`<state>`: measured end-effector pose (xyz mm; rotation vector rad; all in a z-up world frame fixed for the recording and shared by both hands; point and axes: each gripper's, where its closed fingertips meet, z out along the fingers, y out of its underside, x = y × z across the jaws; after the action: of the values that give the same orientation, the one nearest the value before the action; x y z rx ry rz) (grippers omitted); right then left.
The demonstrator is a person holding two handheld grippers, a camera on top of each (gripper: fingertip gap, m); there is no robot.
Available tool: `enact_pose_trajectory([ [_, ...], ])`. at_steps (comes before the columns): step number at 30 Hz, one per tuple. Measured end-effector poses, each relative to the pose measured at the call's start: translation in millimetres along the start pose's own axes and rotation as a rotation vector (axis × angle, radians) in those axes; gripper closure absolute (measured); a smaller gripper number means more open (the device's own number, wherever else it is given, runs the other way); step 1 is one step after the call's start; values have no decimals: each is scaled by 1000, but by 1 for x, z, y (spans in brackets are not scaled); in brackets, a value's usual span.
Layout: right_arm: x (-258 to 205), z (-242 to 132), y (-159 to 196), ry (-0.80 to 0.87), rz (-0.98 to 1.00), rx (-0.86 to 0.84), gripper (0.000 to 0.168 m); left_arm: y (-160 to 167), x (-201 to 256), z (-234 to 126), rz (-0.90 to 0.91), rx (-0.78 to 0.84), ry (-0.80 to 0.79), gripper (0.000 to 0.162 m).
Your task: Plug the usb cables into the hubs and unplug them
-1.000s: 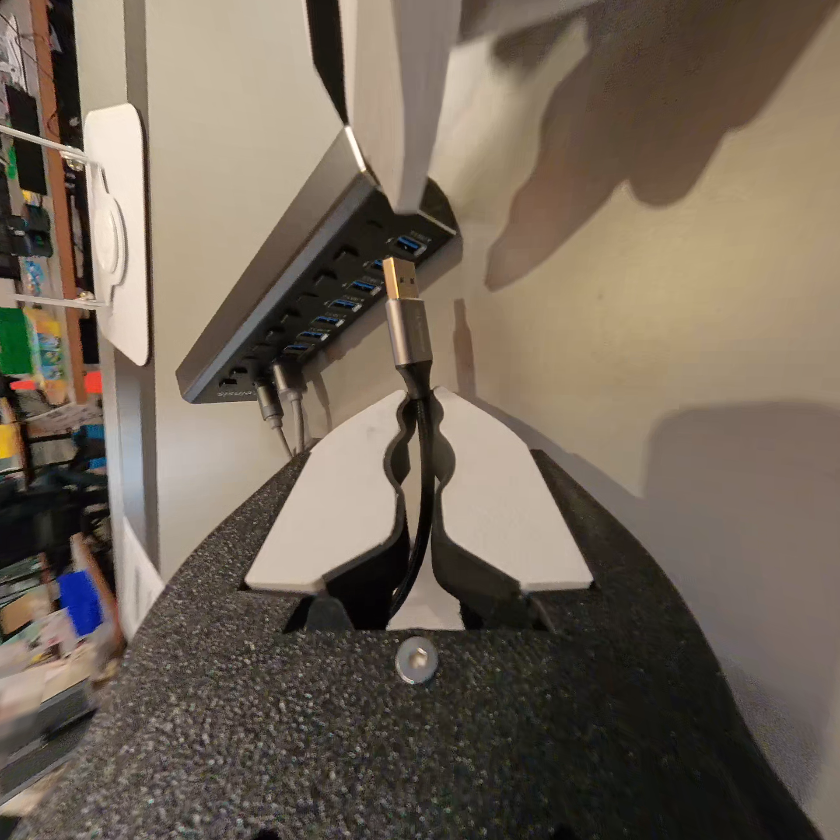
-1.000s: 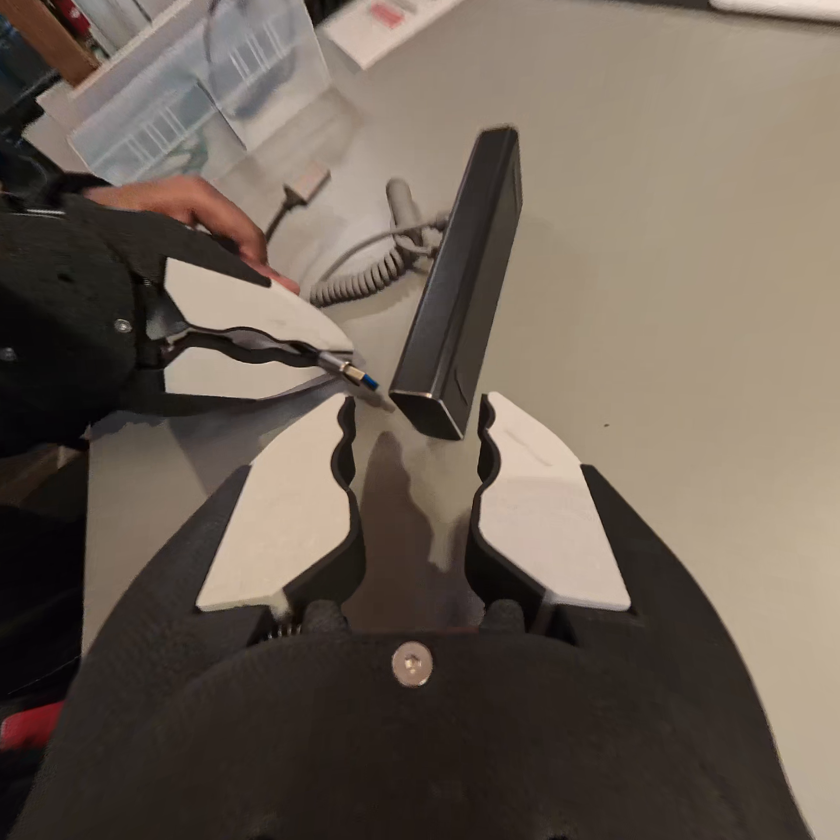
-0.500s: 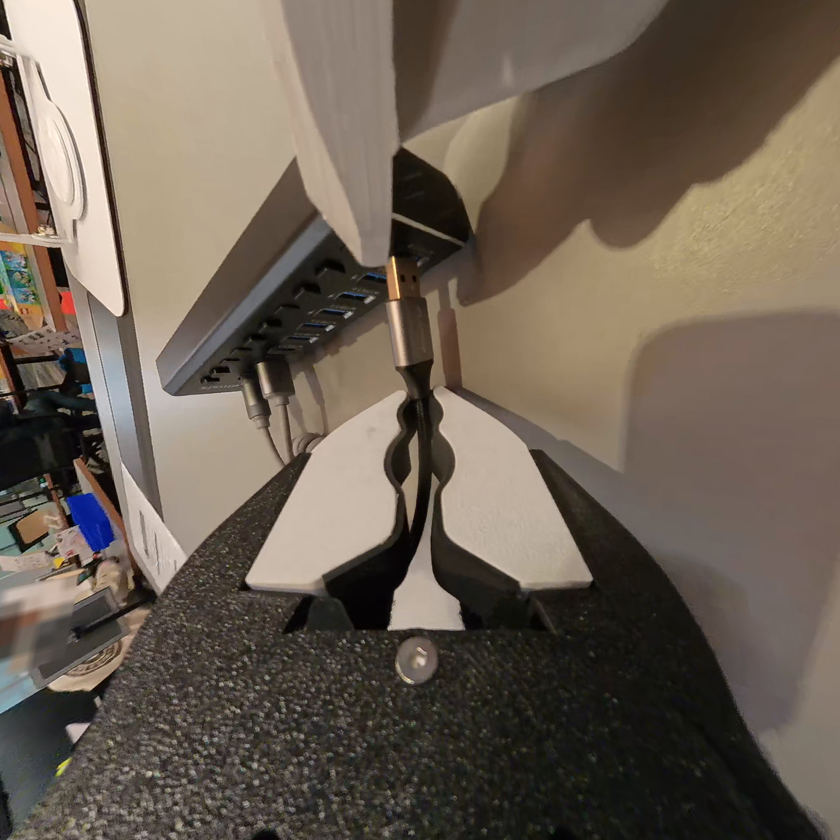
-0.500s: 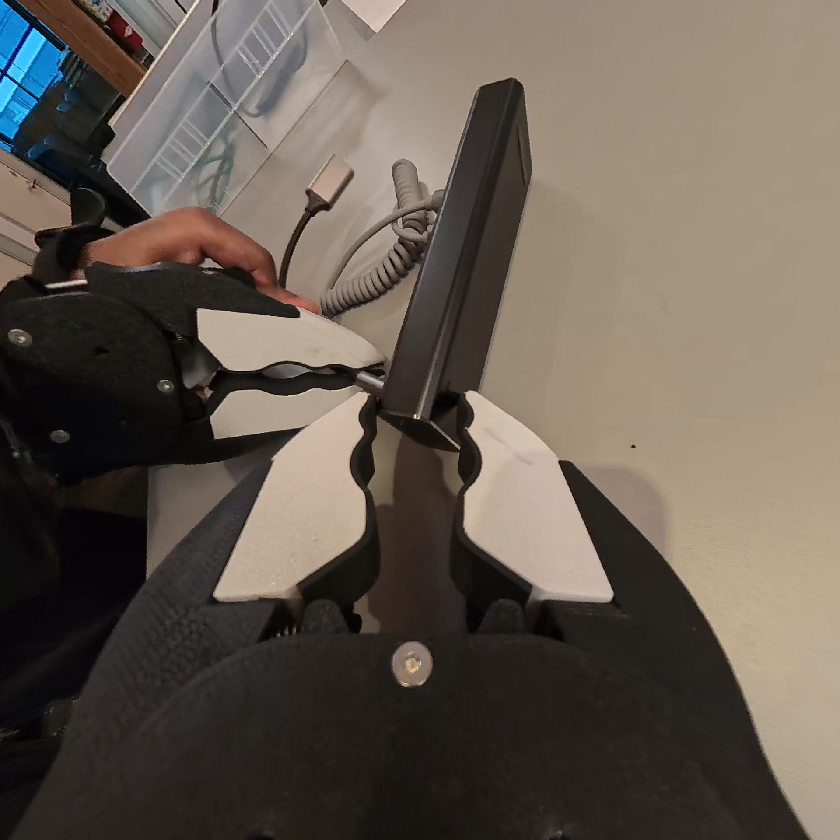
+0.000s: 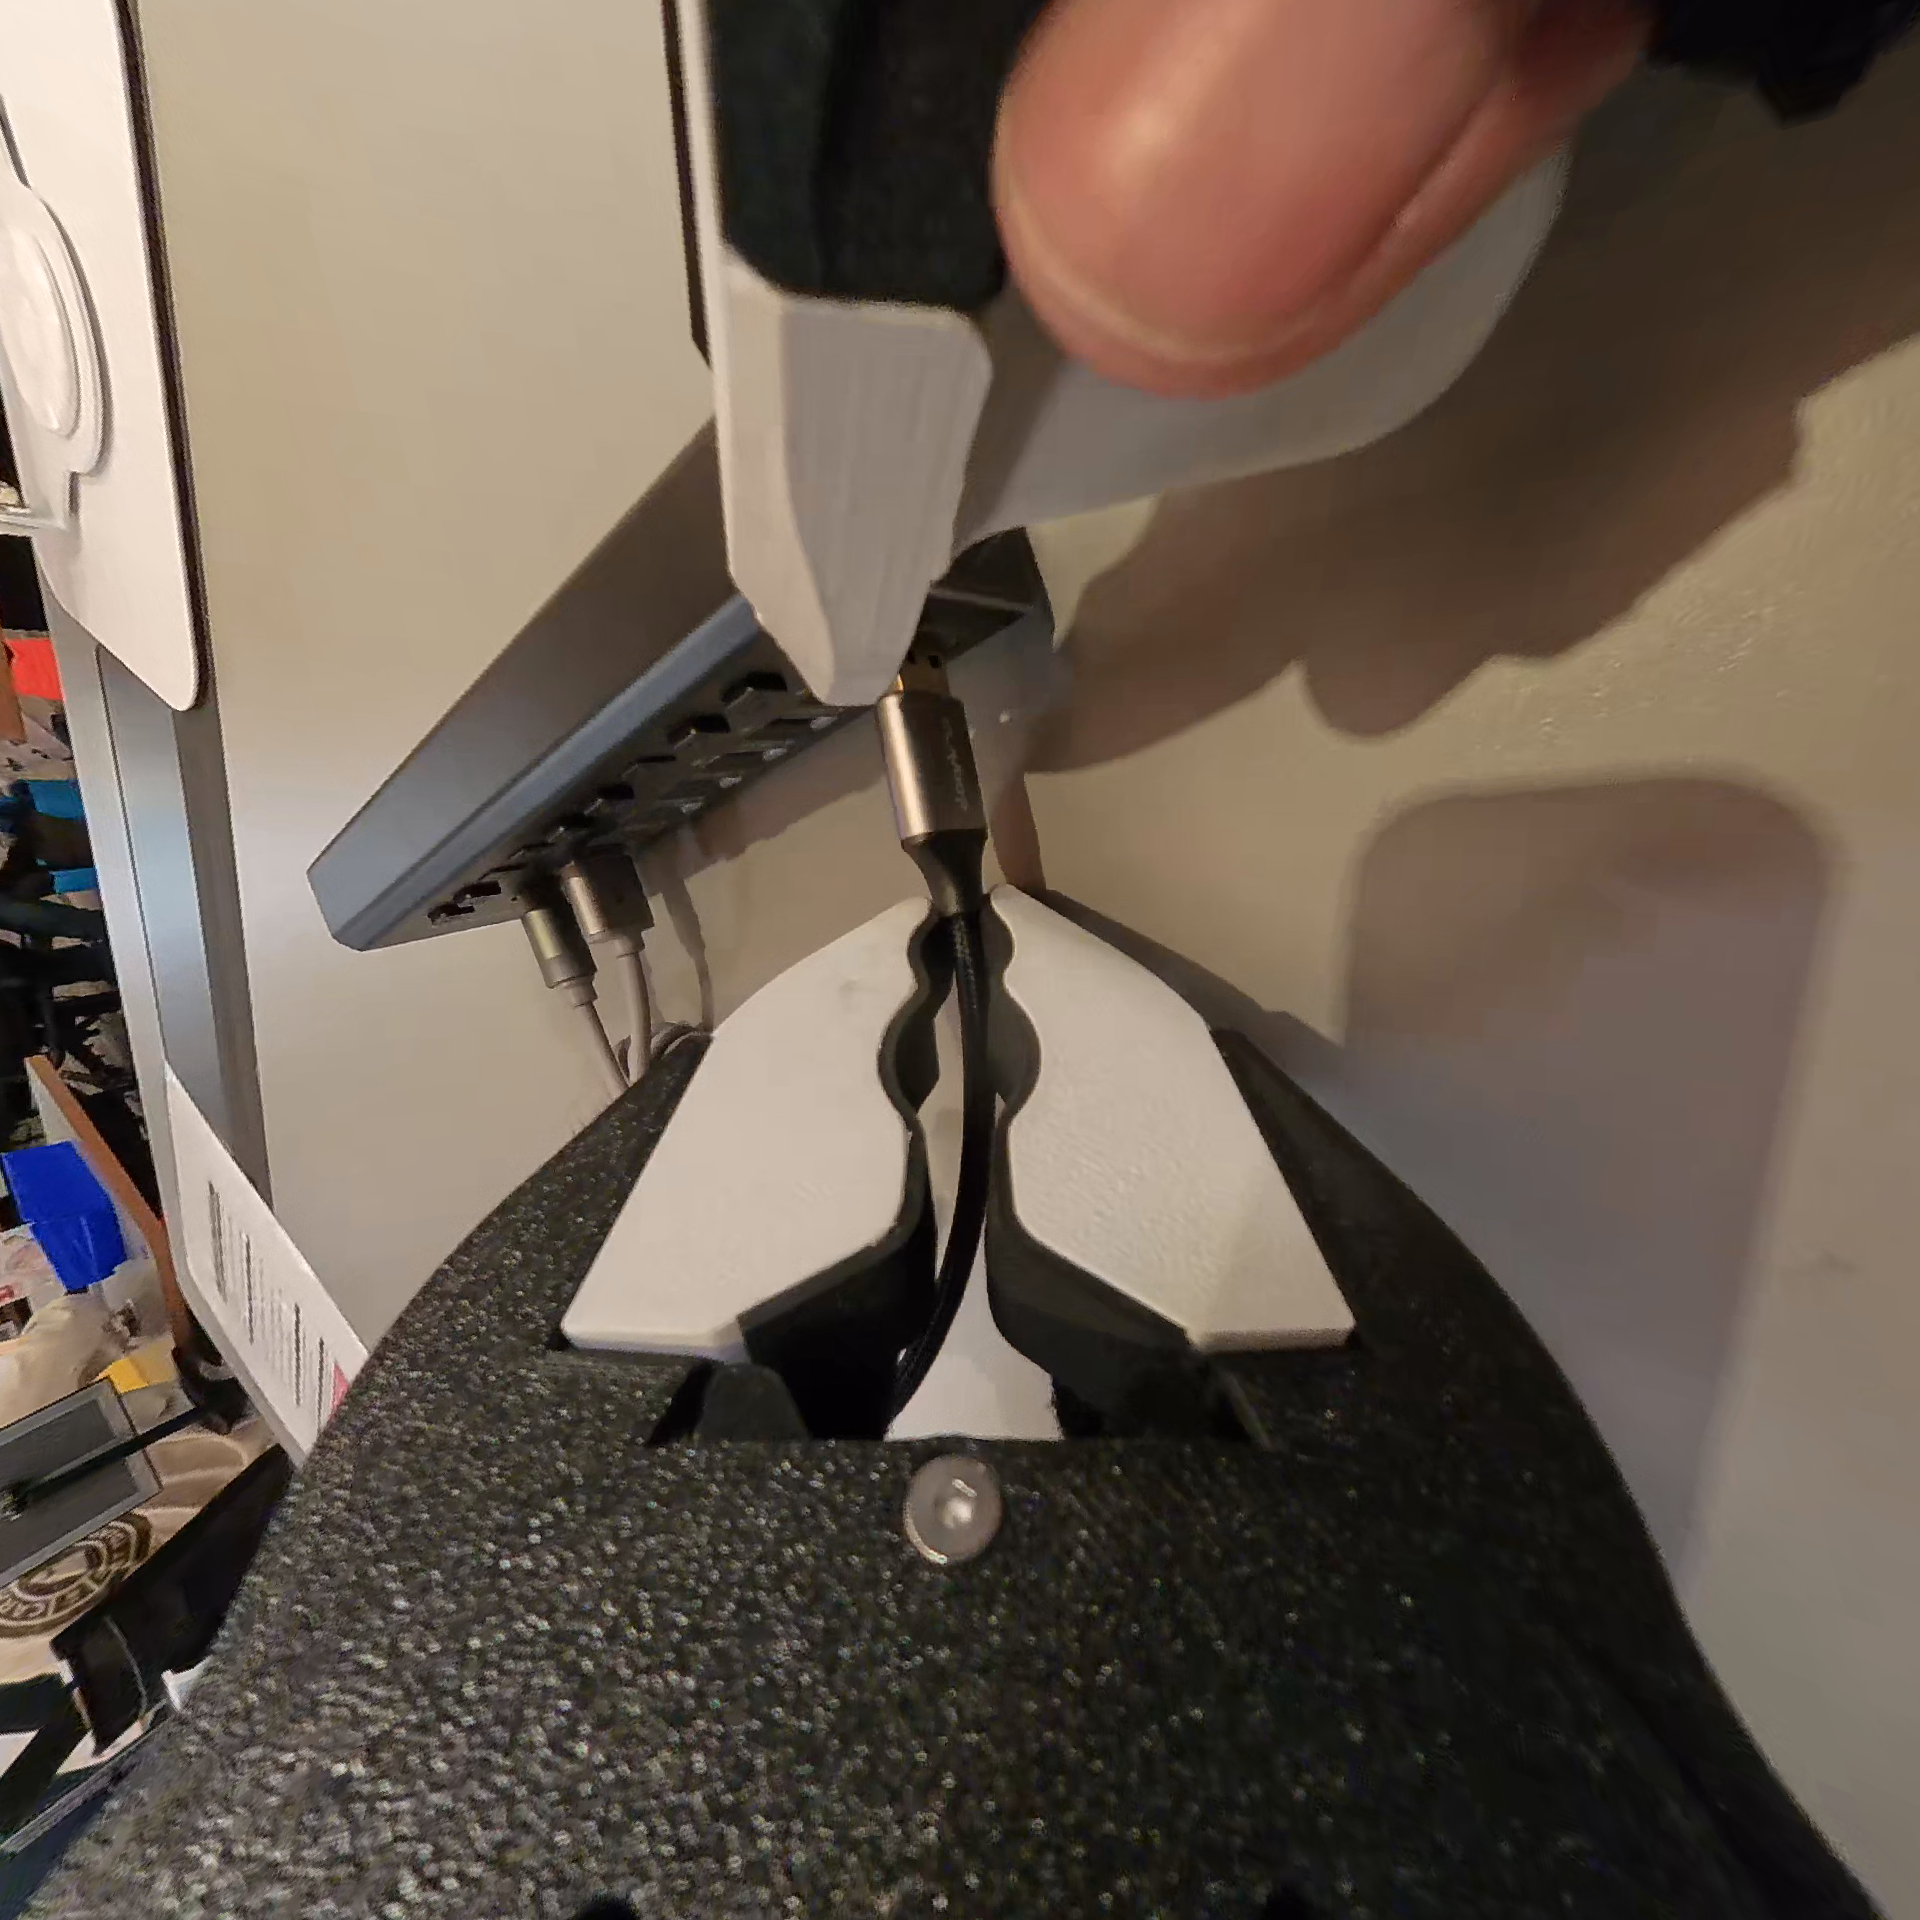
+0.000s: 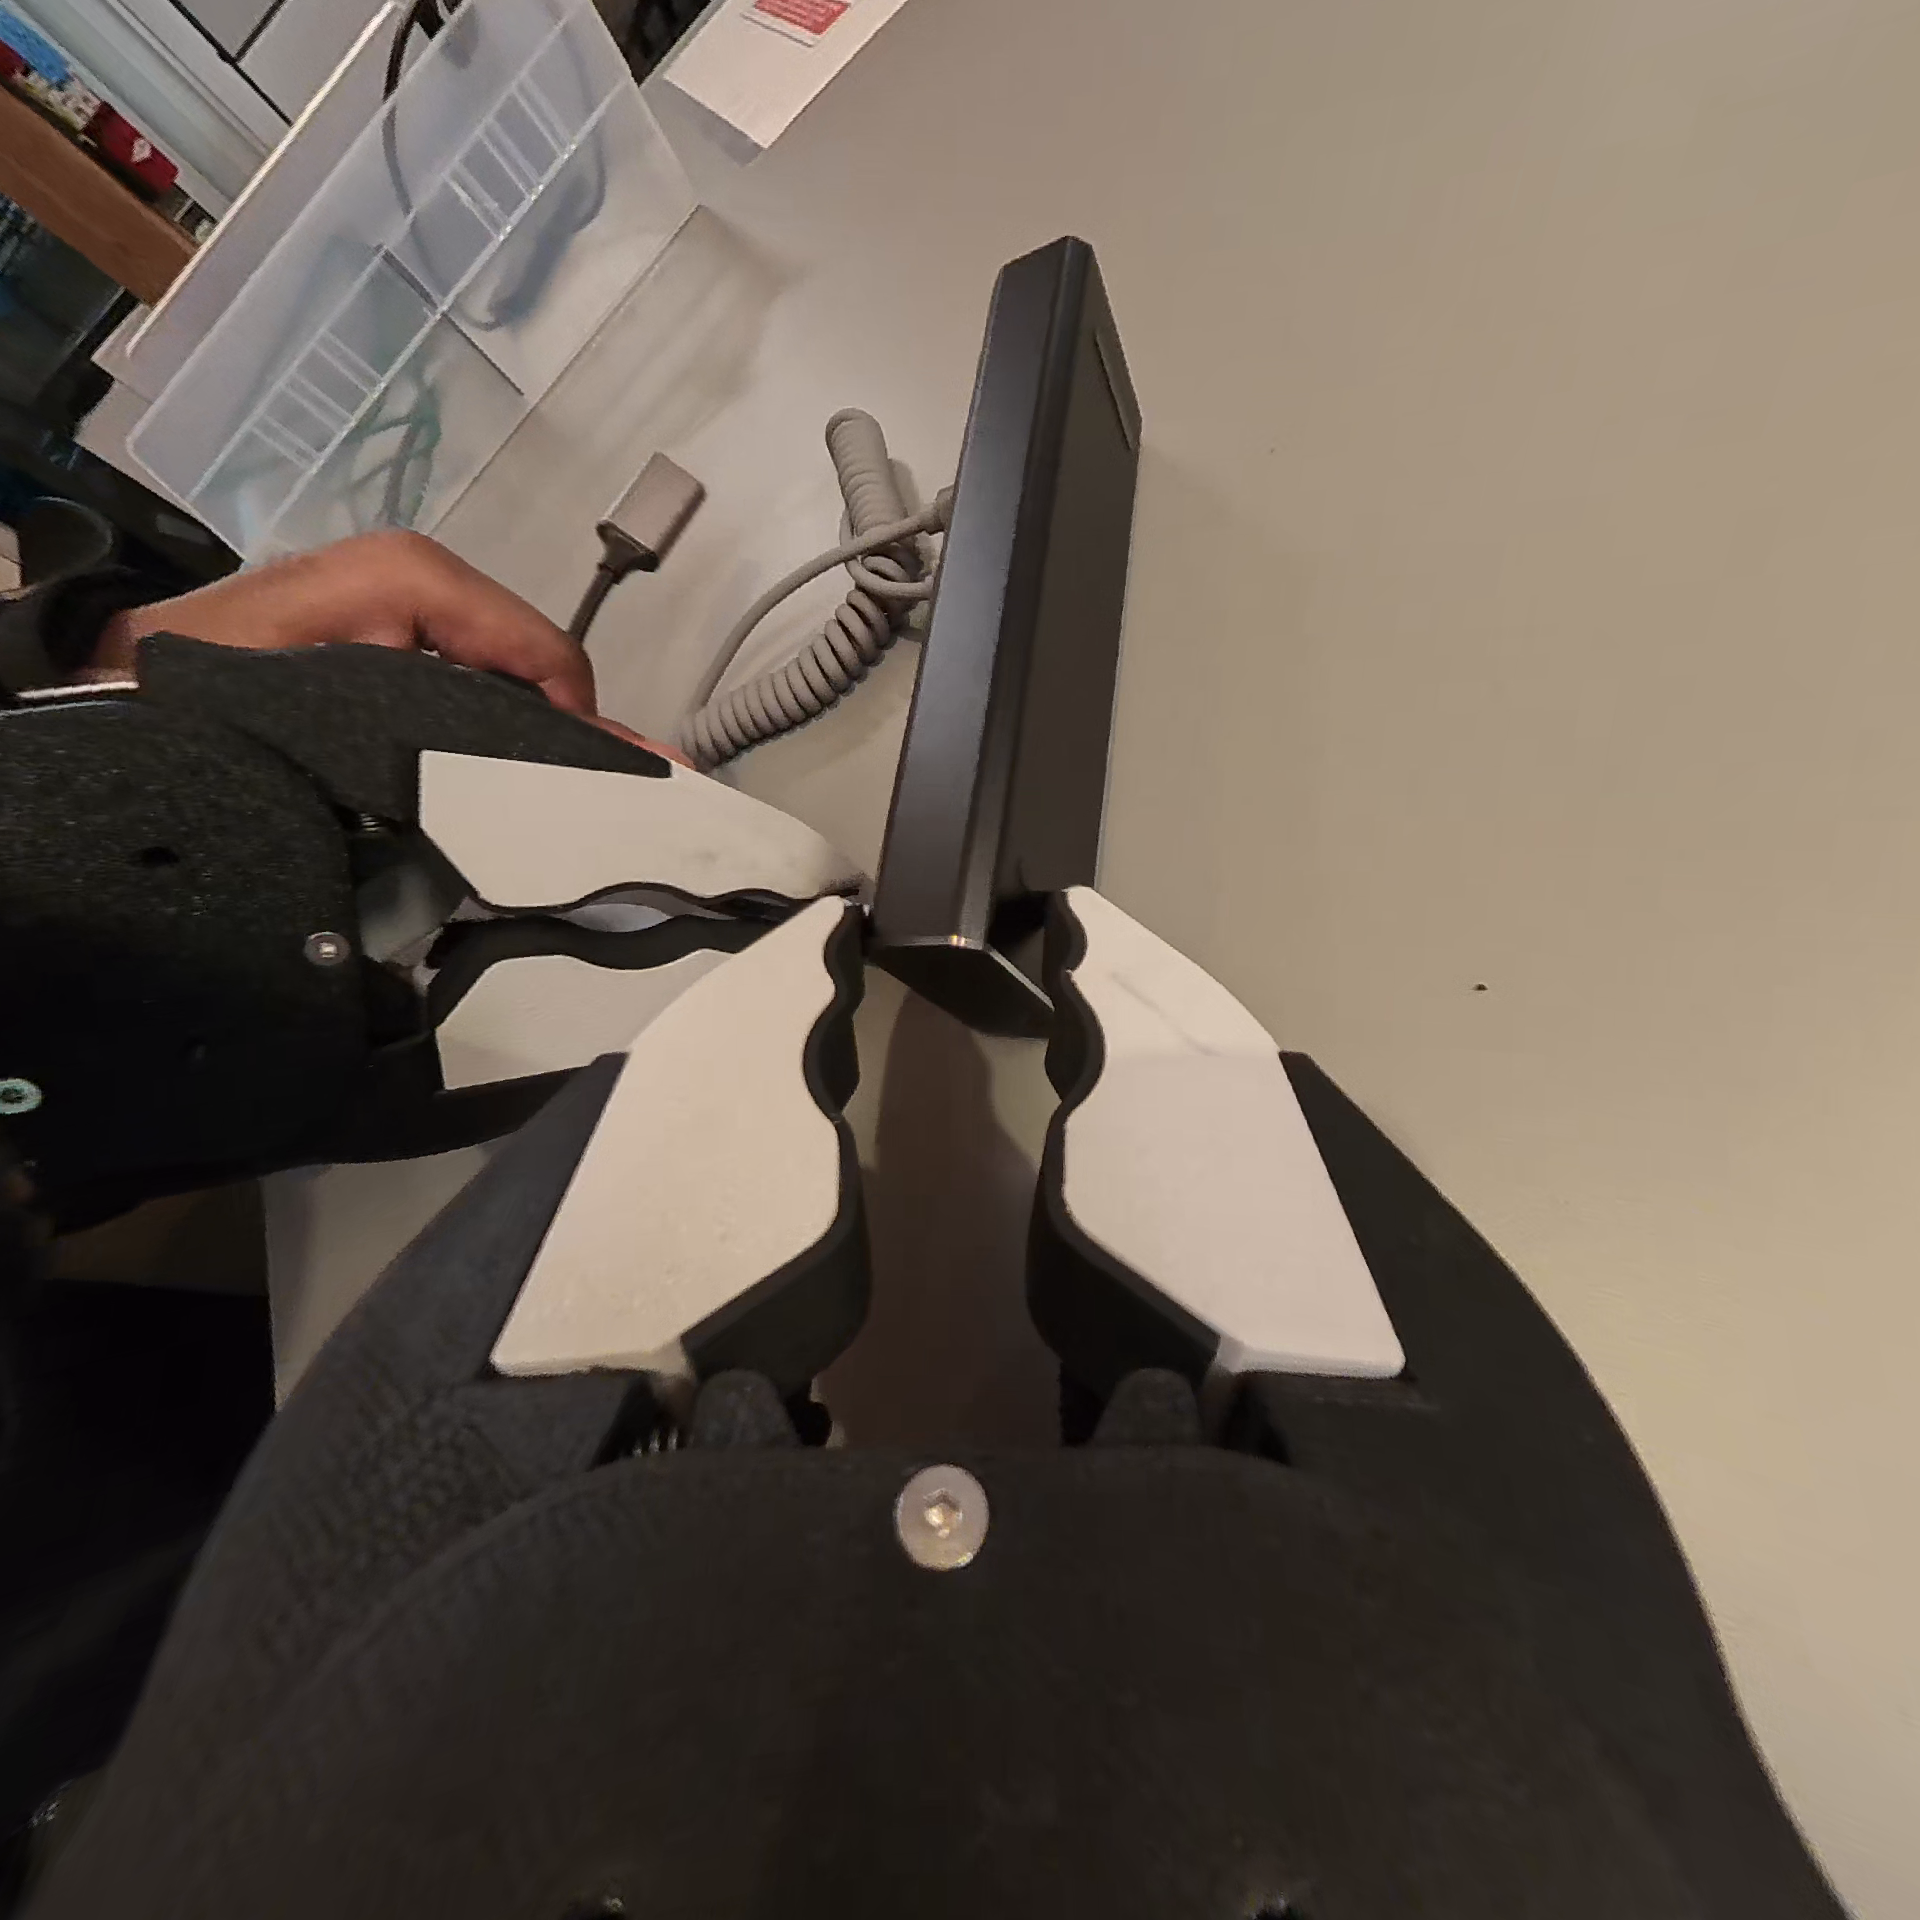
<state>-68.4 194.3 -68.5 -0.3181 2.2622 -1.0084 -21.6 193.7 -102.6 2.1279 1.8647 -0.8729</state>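
My left gripper (image 5: 961, 904) is shut on a black braided USB cable (image 5: 961, 1091). Its grey plug (image 5: 930, 769) points up at the end port of the dark grey hub (image 5: 582, 790). The plug's metal tip is mostly hidden behind a white finger (image 5: 842, 520) of my right gripper. In the right wrist view, my right gripper (image 6: 956, 935) is shut on the near end of the hub (image 6: 1018, 623), which stands on edge on the table. My left gripper (image 6: 810, 899) meets the hub from the left there.
Two grey plugs (image 5: 582, 914) sit in the hub's far ports. A coiled grey cable (image 6: 821, 665) and a loose grey connector (image 6: 649, 509) lie left of the hub. A clear plastic organizer (image 6: 416, 281) stands beyond them. A hand (image 6: 395, 603) rests behind the left gripper. My right fingertips sit around 6 centimeters from my left ones.
My right gripper has come in and closed around the hub's near end. My left gripper has brought the plug up to the end port.
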Motion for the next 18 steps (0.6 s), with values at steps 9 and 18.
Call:
enact_pose_trajectory([
  [9,-1,1,3,-6,11,-21,135,1,-1,0,18,15,-25,159],
  [18,-2,-2,7,-20,4,-32,135,-1,2,-2,67,59,-78,158],
])
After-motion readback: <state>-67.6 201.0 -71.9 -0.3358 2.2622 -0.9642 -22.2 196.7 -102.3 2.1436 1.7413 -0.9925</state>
